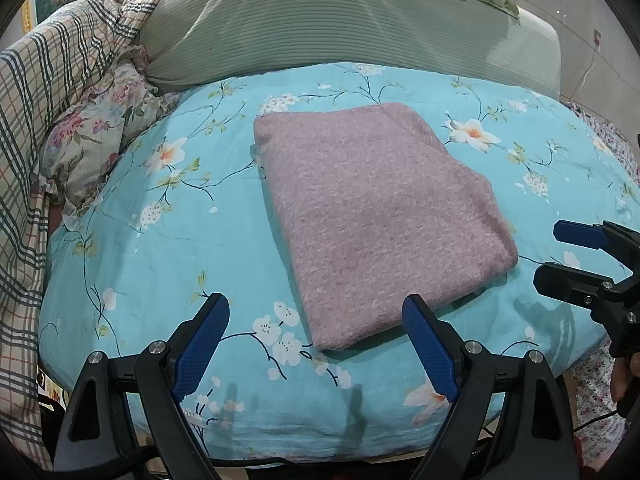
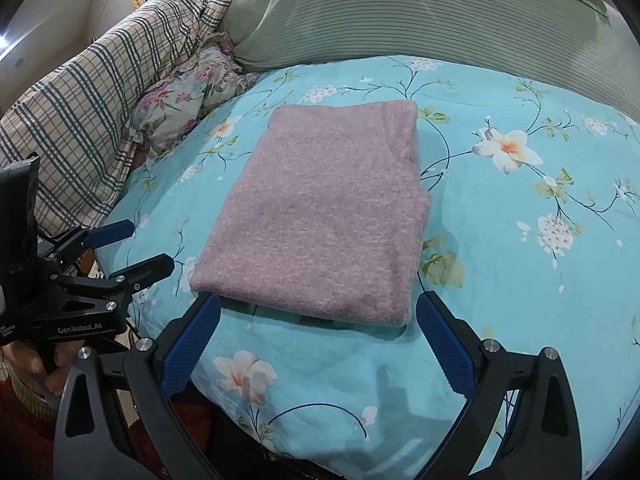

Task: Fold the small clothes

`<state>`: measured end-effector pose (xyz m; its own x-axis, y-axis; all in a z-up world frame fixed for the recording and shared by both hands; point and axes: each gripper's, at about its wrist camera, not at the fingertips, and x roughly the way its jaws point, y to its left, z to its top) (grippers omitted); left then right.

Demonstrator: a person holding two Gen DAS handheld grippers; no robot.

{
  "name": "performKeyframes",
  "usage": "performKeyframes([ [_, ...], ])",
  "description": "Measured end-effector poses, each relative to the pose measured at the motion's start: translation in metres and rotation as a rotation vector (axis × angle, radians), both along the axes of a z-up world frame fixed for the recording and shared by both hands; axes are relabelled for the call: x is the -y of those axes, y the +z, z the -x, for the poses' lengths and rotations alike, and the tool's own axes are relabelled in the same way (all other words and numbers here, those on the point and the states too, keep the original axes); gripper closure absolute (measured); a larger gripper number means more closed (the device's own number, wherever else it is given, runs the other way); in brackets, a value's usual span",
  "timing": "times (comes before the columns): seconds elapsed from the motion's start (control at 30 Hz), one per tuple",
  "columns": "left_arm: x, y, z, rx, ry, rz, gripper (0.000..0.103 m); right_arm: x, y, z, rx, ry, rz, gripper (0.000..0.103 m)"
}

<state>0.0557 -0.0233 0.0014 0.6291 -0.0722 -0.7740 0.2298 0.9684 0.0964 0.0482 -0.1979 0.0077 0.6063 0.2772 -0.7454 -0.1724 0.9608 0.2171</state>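
Observation:
A pink knitted garment [image 1: 372, 216] lies folded into a neat rectangle on the turquoise floral sheet [image 1: 160, 240]. It also shows in the right wrist view [image 2: 324, 220]. My left gripper [image 1: 316, 306] is open and empty, just short of the garment's near edge. My right gripper [image 2: 318, 304] is open and empty, its fingers on either side of the garment's near edge. The right gripper shows at the right of the left wrist view [image 1: 560, 252], and the left gripper at the left of the right wrist view [image 2: 148, 244], both open.
A plaid quilt [image 1: 48, 92] and a floral pillow [image 1: 100, 132] are heaped at the left. A green striped cushion [image 1: 320, 24] lies behind the garment. The bed's front edge [image 1: 320, 452] is just below the grippers.

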Motion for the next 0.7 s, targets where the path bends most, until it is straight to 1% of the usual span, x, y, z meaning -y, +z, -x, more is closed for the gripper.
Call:
performKeyframes([
  [0.3, 0.0, 0.0, -0.002, 0.002, 0.003, -0.005, 0.014, -0.002, -0.001, -0.003, -0.004, -0.005, 0.0, 0.005],
  [0.7, -0.005, -0.007, -0.019, -0.007, 0.012, -0.007, 0.014, -0.003, -0.005, -0.017, -0.016, -0.014, -0.011, 0.005],
])
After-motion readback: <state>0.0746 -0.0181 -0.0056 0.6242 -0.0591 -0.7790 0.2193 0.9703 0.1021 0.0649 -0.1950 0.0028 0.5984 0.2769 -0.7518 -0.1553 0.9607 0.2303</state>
